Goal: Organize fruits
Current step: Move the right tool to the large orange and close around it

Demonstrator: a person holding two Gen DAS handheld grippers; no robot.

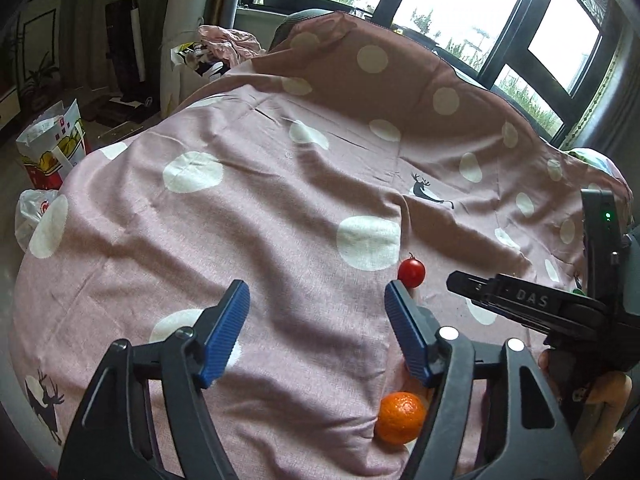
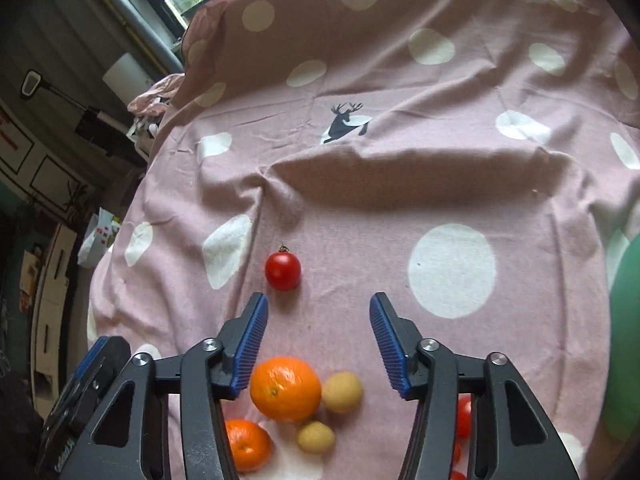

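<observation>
On a pink polka-dot cloth [image 2: 400, 200] lie a red cherry tomato [image 2: 283, 271], a large orange [image 2: 285, 389], a smaller orange [image 2: 247, 444] and two small yellow fruits [image 2: 342, 392] [image 2: 315, 437]. More red tomatoes [image 2: 464, 416] show partly behind the right finger. My right gripper [image 2: 318, 312] is open and empty, above the cloth just short of the tomato. My left gripper [image 1: 316, 300] is open and empty; the tomato [image 1: 411, 273] sits just past its right fingertip and an orange [image 1: 401, 418] lies under its right finger. The right gripper's body [image 1: 560, 308] shows at the right.
A green object [image 2: 626, 340] sits at the right edge of the cloth. The cloth rises in a raised fold [image 1: 380, 64] at the back under windows. Bags [image 1: 52, 148] and clutter stand on the floor to the left.
</observation>
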